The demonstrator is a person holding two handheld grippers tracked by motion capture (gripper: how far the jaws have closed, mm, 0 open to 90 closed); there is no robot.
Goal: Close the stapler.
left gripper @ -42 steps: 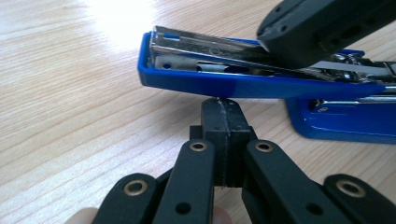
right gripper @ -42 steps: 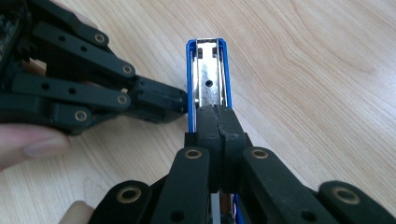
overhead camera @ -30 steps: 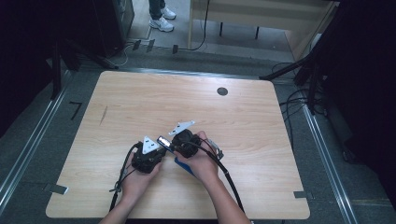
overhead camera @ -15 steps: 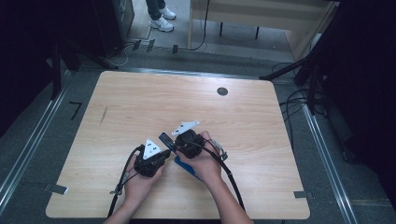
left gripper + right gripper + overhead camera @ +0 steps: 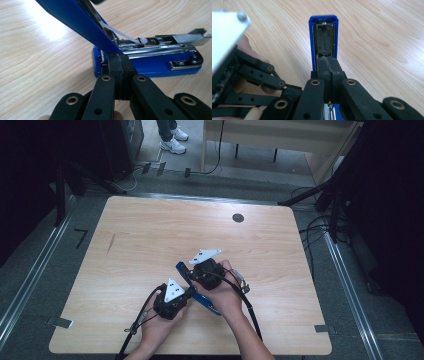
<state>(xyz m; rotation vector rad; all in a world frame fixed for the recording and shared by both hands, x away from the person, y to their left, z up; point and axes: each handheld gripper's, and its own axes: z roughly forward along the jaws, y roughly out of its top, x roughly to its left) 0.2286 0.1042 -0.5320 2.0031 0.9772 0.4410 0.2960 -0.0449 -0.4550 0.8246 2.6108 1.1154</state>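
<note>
Readable text: none in any view.
Blue stapler (image 5: 150, 65): no brand or label legible.
Counter (image 5: 150, 245): bare wood grain, no markings legible.

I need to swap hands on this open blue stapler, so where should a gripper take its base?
Probably grip the stapler base across its long blue sides, coming from the open front end: it lies flat on the table, and the raised lid blocks the hinge end.

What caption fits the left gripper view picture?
Left gripper shut at the hinge end of an opened blue stapler on the wooden table, its staple tray showing.
</note>
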